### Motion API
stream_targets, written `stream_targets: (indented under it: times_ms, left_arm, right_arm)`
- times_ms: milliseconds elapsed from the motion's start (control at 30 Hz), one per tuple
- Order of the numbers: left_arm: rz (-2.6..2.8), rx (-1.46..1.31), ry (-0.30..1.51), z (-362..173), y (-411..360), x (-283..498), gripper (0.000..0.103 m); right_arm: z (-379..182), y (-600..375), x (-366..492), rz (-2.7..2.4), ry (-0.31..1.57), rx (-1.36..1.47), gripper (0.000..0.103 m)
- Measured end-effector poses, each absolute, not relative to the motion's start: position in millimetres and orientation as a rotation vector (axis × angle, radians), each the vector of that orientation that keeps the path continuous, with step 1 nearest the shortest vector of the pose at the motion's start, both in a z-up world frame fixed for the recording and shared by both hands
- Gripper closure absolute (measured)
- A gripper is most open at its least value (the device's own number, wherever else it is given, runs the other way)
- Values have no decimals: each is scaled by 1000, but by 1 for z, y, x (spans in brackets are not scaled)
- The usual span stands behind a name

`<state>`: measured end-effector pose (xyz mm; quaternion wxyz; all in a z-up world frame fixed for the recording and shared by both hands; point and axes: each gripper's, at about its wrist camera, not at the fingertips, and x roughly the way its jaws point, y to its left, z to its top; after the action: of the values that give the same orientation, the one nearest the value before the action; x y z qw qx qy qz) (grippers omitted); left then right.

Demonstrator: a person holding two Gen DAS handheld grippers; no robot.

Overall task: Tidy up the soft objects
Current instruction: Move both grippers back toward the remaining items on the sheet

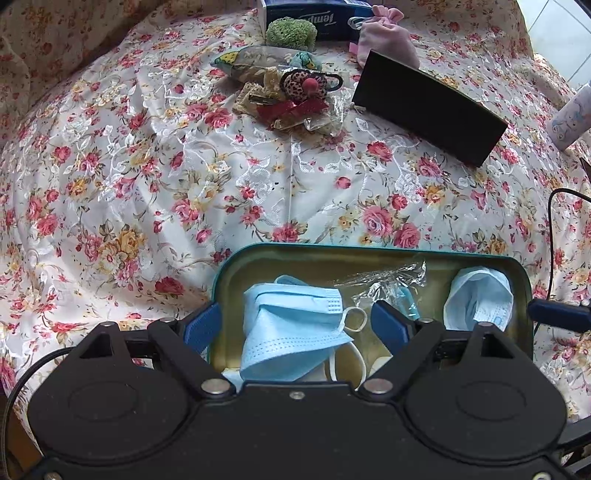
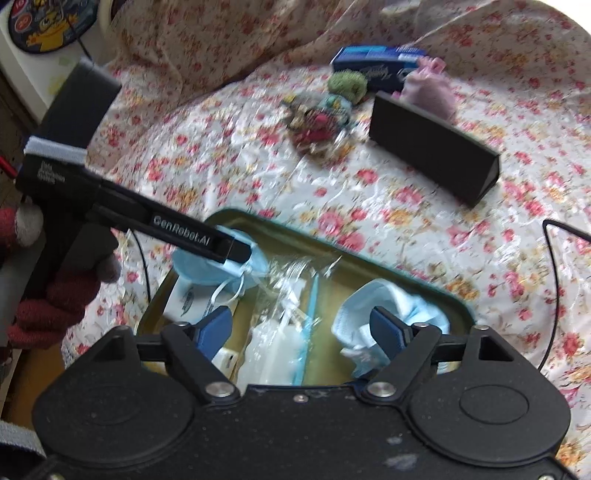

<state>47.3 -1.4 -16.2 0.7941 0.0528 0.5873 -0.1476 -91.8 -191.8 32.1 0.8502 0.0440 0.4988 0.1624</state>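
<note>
Both grippers hang over an open tin (image 1: pixel 373 254) with a teal rim that sits on a bed covered in a flowered quilt (image 1: pixel 147 177). Some of the sorting looks done: directly under the left gripper (image 1: pixel 295 325) lies a folded blue face mask (image 1: pixel 291 328), with a crumpled clear wrapper (image 1: pixel 384 284) just beyond the gripper's right finger and a second, bunched mask (image 1: pixel 480 299) farther to its right. That second mask sits beside the right finger of the right gripper (image 2: pixel 303 328), which is released, its pads touching nothing but air as far as the blur allows; a wrapped packet (image 2: pixel 277 343) lies between its fingers on the tin floor. The left gripper is likewise spread wide, pressing on nothing, though the mask lies between its fingers. Well ahead of both grippers, much remains: a heap of hair ties and bows (image 1: pixel 295 99), a green sponge-like puff (image 1: pixel 291 33), a pink pouch (image 1: pixel 384 40), all near a tissue box (image 1: pixel 306 14) and a black case (image 1: pixel 428 107). I judge the task partly done, with that far pile still to be gathered.
</note>
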Motion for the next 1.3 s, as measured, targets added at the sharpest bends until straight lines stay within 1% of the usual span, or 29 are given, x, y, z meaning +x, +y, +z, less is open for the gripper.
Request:
stream_targets:
  times_ms: [133,233,333,400,433,533,633,833,1033,1300]
  left_arm:
    - [-319,133,1244,-12,-8,50,19]
    - [-311,148,1219,-8,-12,55,19]
    - [-300,151,1190,-5,-14,62,18]
    - [-294,149,1175,-3,-16,67,18]
    - [-291,146,1168,-2,-17,70,18]
    - [-288,143,1144,-1,-19,78,18]
    - [-279,142,1117,0,-21,86,13]
    - [-266,120,1089,-3,-23,107,13]
    - [-253,105,1084,-14,-28,129,13]
    - [-256,93,1075,-28,-38,153,13]
  right_arm:
    - [40,-204,-91,293,973,110,17]
    - [48,-217,-89,249,907,157,11]
    - [54,-227,-86,205,839,177,9]
    - [58,-233,-83,177,798,184,2]
    - [58,-235,-81,164,780,190,1]
    - [59,-240,-74,133,751,203,0]
    - [56,-244,-63,117,749,209,0]
    - [51,-252,-47,71,714,267,0]
    - [46,-250,-27,10,675,195,0]
    - [39,-250,30,87,724,169,1]
